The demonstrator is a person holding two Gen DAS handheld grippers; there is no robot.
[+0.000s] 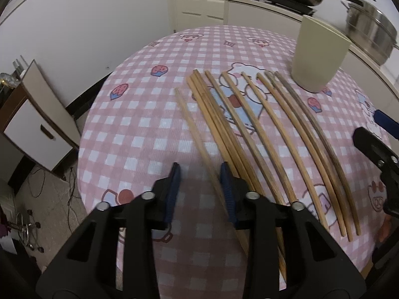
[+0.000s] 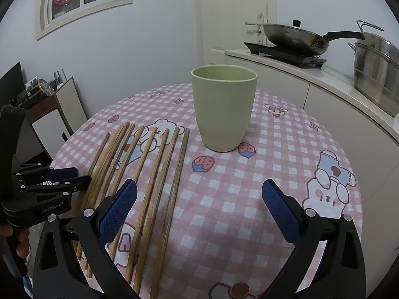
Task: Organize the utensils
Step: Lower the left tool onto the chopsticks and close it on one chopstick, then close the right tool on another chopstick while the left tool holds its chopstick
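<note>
The left claw (image 1: 199,174) stood partly open, its blue pads (image 1: 174,189) straddling the leftmost chopstick (image 1: 197,134), which passed between them just beside the right pad; whether a pad touched it could not be told. The other chopsticks (image 1: 269,129) lay in a row on the desk (image 1: 129,129) to its right. The right claw (image 2: 199,194) hung wide open and empty, the green cup (image 2: 224,109) upright ahead of it
</note>
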